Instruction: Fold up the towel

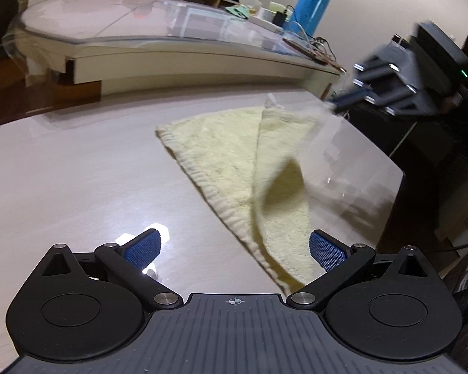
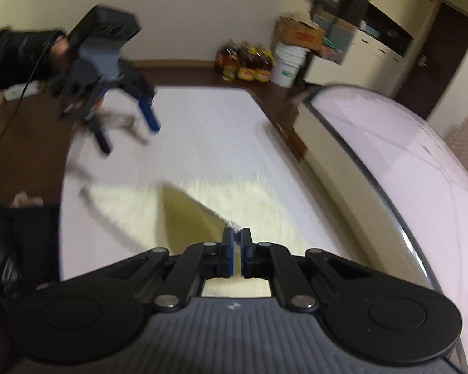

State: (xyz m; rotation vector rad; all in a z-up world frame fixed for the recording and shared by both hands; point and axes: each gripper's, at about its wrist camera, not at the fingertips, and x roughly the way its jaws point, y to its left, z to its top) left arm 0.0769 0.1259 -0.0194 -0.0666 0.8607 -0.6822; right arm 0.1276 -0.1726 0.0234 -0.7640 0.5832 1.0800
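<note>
Item: pale yellow towel [image 1: 227, 168], lying on the white worktop [image 1: 78, 171], partly folded, one flap raised off the lower layer.

Left gripper [image 1: 234, 249]: nearest the towel's near corner; jaws wide apart, holding nothing, the right pad just beside the towel's near edge. It tilts downward towards the worktop.

Right gripper [image 2: 236, 240]: beyond the towel's far corner in the left wrist view; jaws closed almost fully, pinching a thin corner of the towel. It also tilts downward and is blurred, carrying the flap above the towel's lower layer.

Sleeve [image 2: 12, 56]: dark, behind the left gripper in the right wrist view.

Risks, judged: the pinch is on very little cloth, so the corner may slip free. The near corner is not pinned, so the towel may drag or fold crooked.
</note>
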